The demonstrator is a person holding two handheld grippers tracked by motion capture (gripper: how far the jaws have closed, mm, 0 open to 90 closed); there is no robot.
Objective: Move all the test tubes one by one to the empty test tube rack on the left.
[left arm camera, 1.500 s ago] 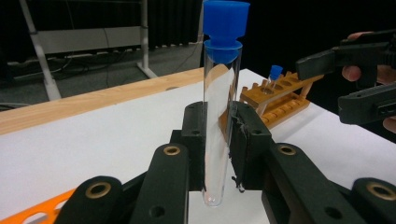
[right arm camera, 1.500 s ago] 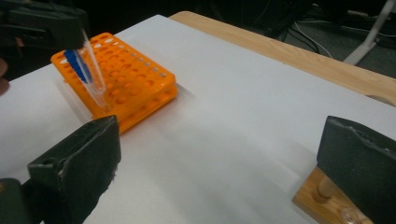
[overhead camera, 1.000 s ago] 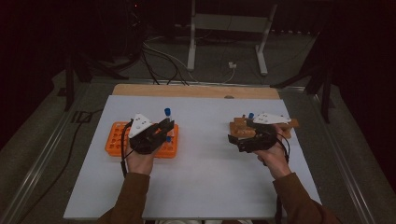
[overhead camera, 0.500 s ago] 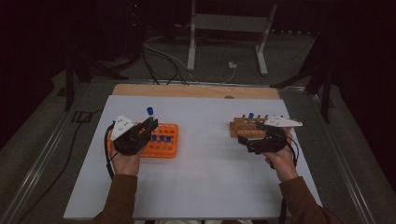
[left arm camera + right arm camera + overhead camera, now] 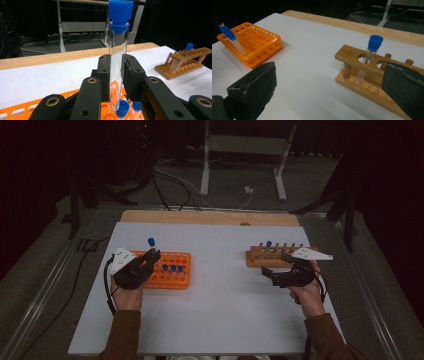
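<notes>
My left gripper is shut on a clear test tube with a blue cap and holds it upright over the left end of the orange rack. In the left gripper view the pads pinch the tube at mid-height, and its bottom hangs just above the rack. My right gripper stands open just in front of the wooden rack, nothing between its jaws. One blue-capped tube stands in the wooden rack.
Several blue-capped tubes stand in the orange rack. The white table top has a wooden strip along its far edge. Beyond it are cables and a white stand on the floor.
My left gripper has moved left along the orange rack with the tube in it. My right gripper has drawn back to the right, off the wooden rack.
</notes>
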